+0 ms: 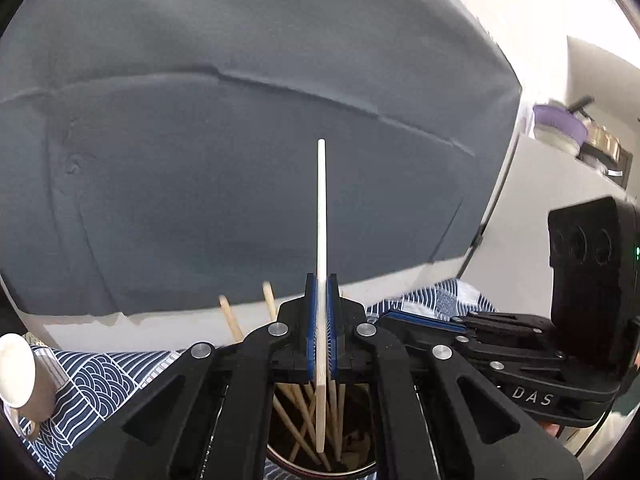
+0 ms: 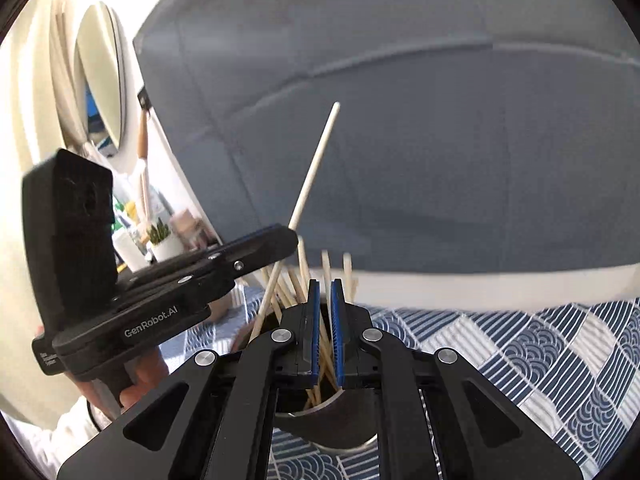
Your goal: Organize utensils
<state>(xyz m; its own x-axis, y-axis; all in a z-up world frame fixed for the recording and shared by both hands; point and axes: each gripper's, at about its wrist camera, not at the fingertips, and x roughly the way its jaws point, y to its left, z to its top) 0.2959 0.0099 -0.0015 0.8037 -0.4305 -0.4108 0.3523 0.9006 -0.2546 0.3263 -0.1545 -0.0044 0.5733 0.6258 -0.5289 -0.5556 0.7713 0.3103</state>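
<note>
A grey-blue upholstered backdrop (image 1: 248, 168) fills the upper field of both views; below it, a worktop covered by a blue-and-white wave-patterned cloth (image 2: 540, 352) is shown. On this cloth a round holder (image 2: 332, 424) is seen, its rim visible under both grippers, and it is already loaded with a bundle of wooden chopsticks (image 2: 320, 280) leaning at mixed angles. At the left margin of the left wrist view, a pale cup (image 1: 20, 372) lies tipped on the cloth, well apart from the holder.

The left gripper (image 1: 321, 328) is clenched on a single pale chopstick (image 1: 321, 208), which is held nearly upright, its lower end dipping inside the holder's mouth among the others. In the right wrist view the same stick (image 2: 314, 168) is seen slanting up out of the left gripper (image 2: 280, 240). The right gripper (image 2: 325, 332) is held directly above the holder with its jaws narrowly parted; chopsticks are seen through the gap, but none is shown to be clasped.

The task is judged to be well advanced: most of the chopsticks are collected in the holder, and the held one is partly inserted and not yet released. Whether other utensils remain to be sorted cannot be told from these views.
</note>
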